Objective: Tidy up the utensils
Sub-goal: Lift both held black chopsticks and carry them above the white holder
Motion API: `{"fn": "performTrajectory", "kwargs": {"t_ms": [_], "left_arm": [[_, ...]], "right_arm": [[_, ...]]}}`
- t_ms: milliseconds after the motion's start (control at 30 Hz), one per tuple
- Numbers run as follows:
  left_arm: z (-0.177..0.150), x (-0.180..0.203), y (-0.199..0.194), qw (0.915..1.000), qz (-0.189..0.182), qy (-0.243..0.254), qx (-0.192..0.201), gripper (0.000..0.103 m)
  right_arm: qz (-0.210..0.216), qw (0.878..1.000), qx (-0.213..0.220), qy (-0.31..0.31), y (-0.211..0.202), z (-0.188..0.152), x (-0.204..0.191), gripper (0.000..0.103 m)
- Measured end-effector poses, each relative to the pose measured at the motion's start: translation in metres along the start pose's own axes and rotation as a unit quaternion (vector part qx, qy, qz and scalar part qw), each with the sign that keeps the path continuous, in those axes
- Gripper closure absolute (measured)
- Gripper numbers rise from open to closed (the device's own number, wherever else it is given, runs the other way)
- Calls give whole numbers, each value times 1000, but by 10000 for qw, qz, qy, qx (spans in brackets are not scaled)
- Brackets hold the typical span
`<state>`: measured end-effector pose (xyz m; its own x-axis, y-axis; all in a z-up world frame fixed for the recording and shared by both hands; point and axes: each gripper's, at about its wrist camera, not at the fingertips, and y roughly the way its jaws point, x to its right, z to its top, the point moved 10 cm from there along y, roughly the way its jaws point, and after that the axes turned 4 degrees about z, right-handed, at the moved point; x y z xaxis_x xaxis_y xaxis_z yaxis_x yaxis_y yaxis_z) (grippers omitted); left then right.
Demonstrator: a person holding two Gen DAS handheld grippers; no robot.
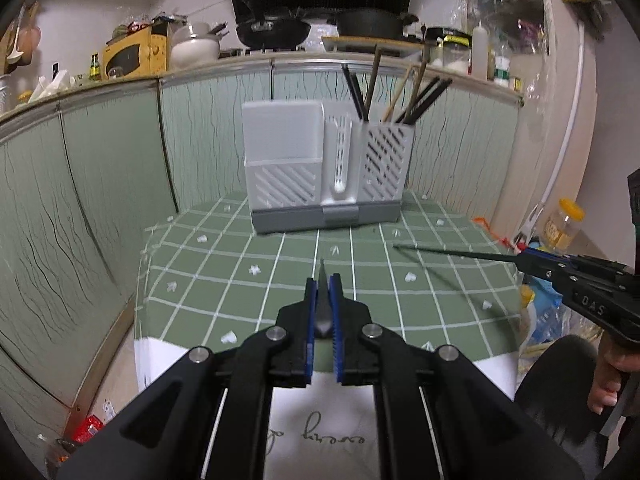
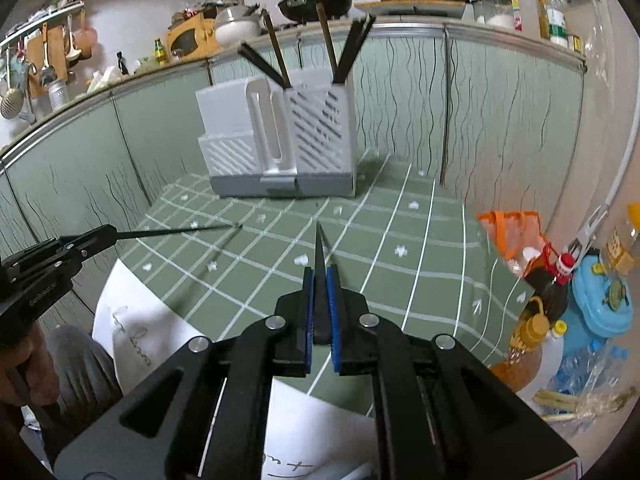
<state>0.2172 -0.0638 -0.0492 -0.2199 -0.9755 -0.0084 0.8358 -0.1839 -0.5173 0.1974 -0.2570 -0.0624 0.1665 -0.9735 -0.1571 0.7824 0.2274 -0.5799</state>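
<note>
- Now, left wrist view: the left gripper [image 1: 323, 280] is clenched on a black chopstick [image 1: 322, 280], whose thin tip pokes out toward 12 o'clock, clear of the green checked cloth [image 1: 240, 280].
- The rack [image 1: 326, 168] stands at 12 o'clock, well apart, at the back of the cloth against the wall panels [image 1: 100, 184]; its right-hand cup [image 1: 386, 160] already bristles with chopsticks.
- At 3 o'clock the right gripper [image 1: 524, 258] comes into frame, gripping a second chopstick [image 1: 452, 253] that points toward 9 o'clock above the cloth.
- Right wrist view: the right gripper [image 2: 320, 276] is shut on its chopstick [image 2: 320, 248], tip toward 12 o'clock.
- The rack [image 2: 276, 136] sits at 11 o'clock, well apart, the cup [image 2: 320, 128] on its right side.
- At 9 o'clock the left gripper [image 2: 114, 234] holds its chopstick [image 2: 176, 231] out level, aimed toward 3 o'clock.
- Step, as I judge it: both sticks are picked up and held off the cloth; carrying to the rack is in hand.
- Next move calls for bringing each stick above the cup, tipping it near upright, and clearing the sticks already fanned there before letting go. One at a time seems safer, since the two sticks could cross.
</note>
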Motion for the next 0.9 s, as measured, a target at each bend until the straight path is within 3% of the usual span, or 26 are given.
{"fn": "performTrajectory", "kwargs": {"t_ms": [900], "left_arm": [[79, -17, -47, 9978, -232, -171, 594, 95]], "right_arm": [[351, 9960, 786, -231, -61, 93, -23, 97]]}}
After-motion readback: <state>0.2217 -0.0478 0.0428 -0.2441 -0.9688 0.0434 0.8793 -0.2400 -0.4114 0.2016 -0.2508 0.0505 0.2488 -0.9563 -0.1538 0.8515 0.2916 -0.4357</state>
